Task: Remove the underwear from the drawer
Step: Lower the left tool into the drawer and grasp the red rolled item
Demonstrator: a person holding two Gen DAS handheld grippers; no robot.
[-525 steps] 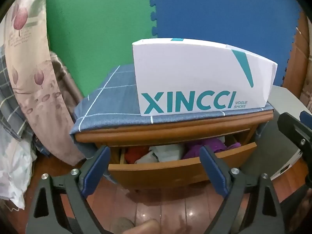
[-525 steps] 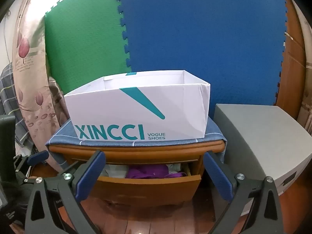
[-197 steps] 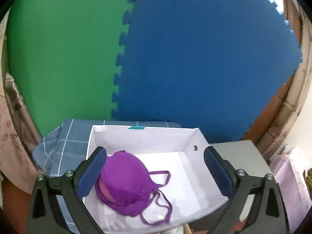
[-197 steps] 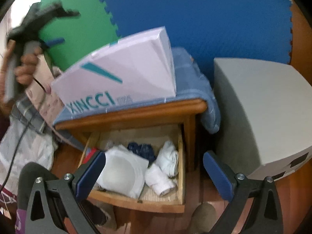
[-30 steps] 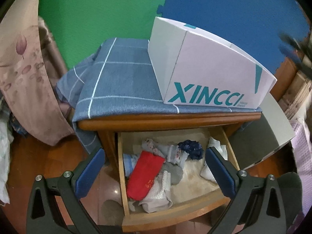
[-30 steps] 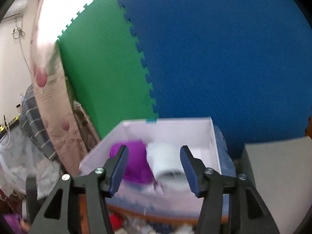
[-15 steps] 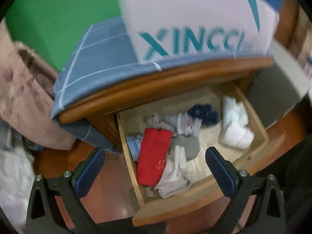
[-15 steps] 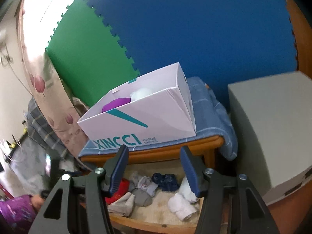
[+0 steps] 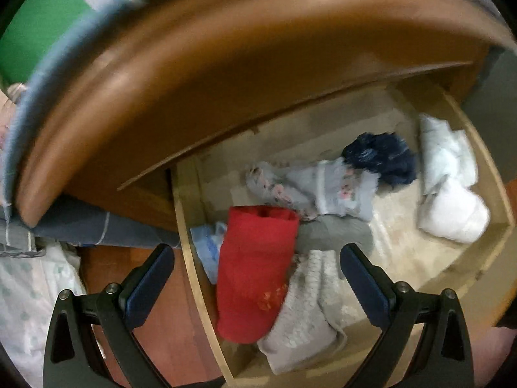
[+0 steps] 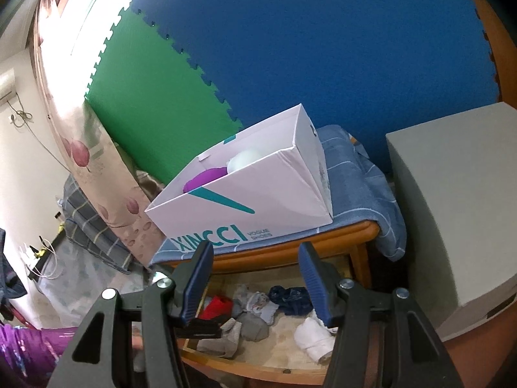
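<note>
Wooden drawer open; red underwear at 6 o'clock, soft, light, pinch mid-fold; left gripper jaws apart, right gripper half-spread, empty

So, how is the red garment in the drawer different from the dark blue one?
The red garment lies long and fairly flat along the drawer's left side; the dark blue garment is bunched into a small crumpled heap farther back and to the right. The red one looks clearly larger than the dark blue one. The red one lies between the open left gripper's fingers; the dark blue one lies beyond them. Both lie loose among other clothes.
</note>
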